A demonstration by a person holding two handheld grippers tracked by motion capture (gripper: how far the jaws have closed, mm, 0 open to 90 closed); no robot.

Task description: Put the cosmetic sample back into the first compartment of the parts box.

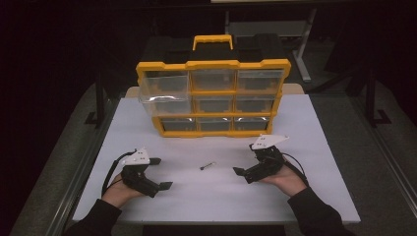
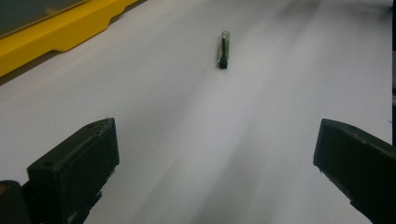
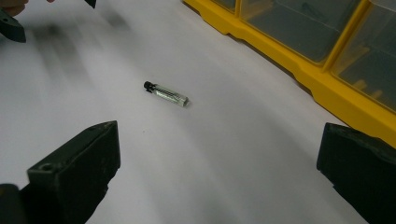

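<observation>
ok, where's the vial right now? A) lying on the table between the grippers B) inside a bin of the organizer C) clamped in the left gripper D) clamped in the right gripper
A: the vial lies flat on the table, apart from the open left gripper and open right gripper.

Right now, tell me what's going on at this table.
A person sits at a white table with a black two-jaw gripper in each hand. The left gripper and right gripper both rest on the table with jaws wide open, holding nothing. Between them lies a small clear glass vial with a black cap, untouched. Behind it stands a yellow organiser case with clear drawers, one upper-left drawer pulled partly out.
</observation>
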